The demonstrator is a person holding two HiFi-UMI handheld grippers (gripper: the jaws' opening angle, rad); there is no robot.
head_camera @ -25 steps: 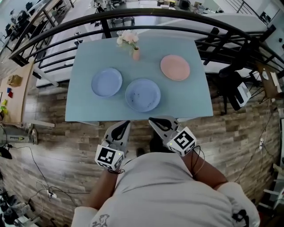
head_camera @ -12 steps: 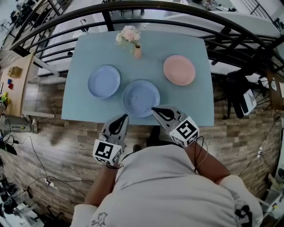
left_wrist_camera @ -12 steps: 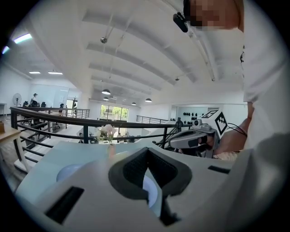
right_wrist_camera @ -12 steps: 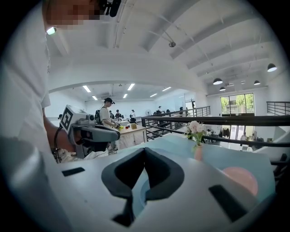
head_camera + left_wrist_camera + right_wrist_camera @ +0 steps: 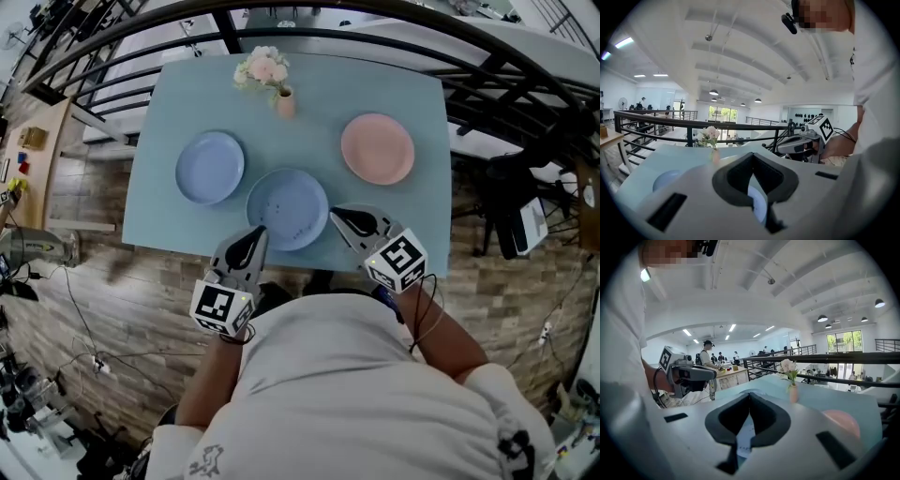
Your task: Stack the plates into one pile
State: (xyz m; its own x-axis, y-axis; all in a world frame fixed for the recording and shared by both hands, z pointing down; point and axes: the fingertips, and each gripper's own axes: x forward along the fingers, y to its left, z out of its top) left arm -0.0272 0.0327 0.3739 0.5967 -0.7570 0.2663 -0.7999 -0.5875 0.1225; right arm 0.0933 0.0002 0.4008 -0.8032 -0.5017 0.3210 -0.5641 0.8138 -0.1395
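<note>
3 plates lie unstacked on the table (image 5: 427, 202). The left blue plate (image 5: 210, 167) sits alone. The left gripper (image 5: 256, 232), jaws closed on nothing, has its tip over the near-left rim of the middle blue plate (image 5: 287, 208); contact is unclear. A vase (image 5: 284, 101) of flowers stands near the far edge. The right gripper (image 5: 337, 215), also closed and empty, points at that plate's right rim. The pink plate (image 5: 377, 148) lies apart at the right.

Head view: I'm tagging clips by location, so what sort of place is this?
Probably a mezzanine in a large open workshop or lab: a black railing runs behind the blue table, a workbench with people stands beyond, and cables trail over the wood-look floor.
</note>
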